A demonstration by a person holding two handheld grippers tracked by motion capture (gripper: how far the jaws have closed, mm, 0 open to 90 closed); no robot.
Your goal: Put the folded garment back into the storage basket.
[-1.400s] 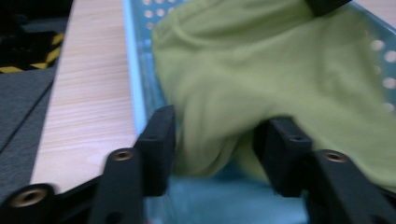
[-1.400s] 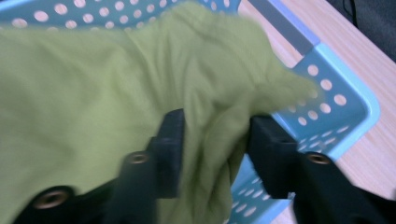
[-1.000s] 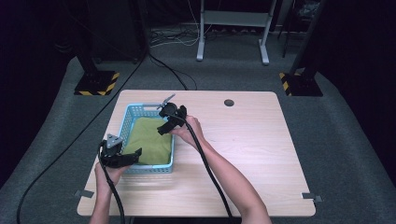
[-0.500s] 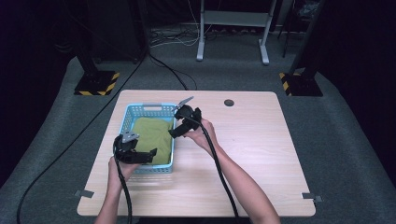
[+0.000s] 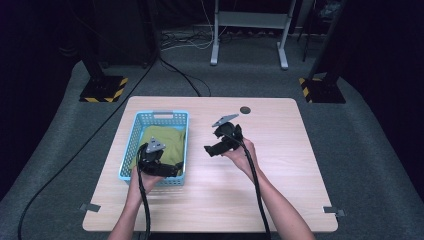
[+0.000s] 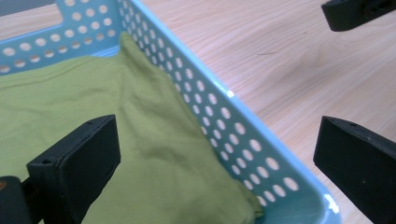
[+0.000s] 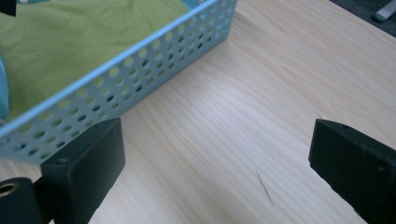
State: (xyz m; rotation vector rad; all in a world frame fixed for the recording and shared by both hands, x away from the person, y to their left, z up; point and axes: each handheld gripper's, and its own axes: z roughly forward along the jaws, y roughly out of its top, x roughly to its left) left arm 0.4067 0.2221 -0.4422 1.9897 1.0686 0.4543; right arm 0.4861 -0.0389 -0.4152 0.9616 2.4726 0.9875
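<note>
At the near edge of the worktop (image 5: 280, 200), the person's forearms come in. Just beyond, the left gripper (image 5: 167, 169) is held over the near end of the basket (image 5: 162, 116), its jaws wide apart with nothing between them; they have just been opening. Seen from the left gripper view, one jaw hangs over the cloth (image 6: 93, 107) and the other outside the basket wall (image 6: 224, 126). Farther off and to the right, the right gripper (image 5: 214, 149) is held above bare wood beside the basket, jaws likewise spread and empty, having just been opening too. The green cloth (image 5: 165, 142) lies folded inside the basket.

A risk can be judged: with the left jaws straddling the wall, a drop or a closing could catch the rim and drag or tip the basket; a trailing cable could snag it as well.

Compared with a second ago, both grippers have been drawn away: the right one off the cloth onto open worktop, the left one rightward along the near end.
</note>
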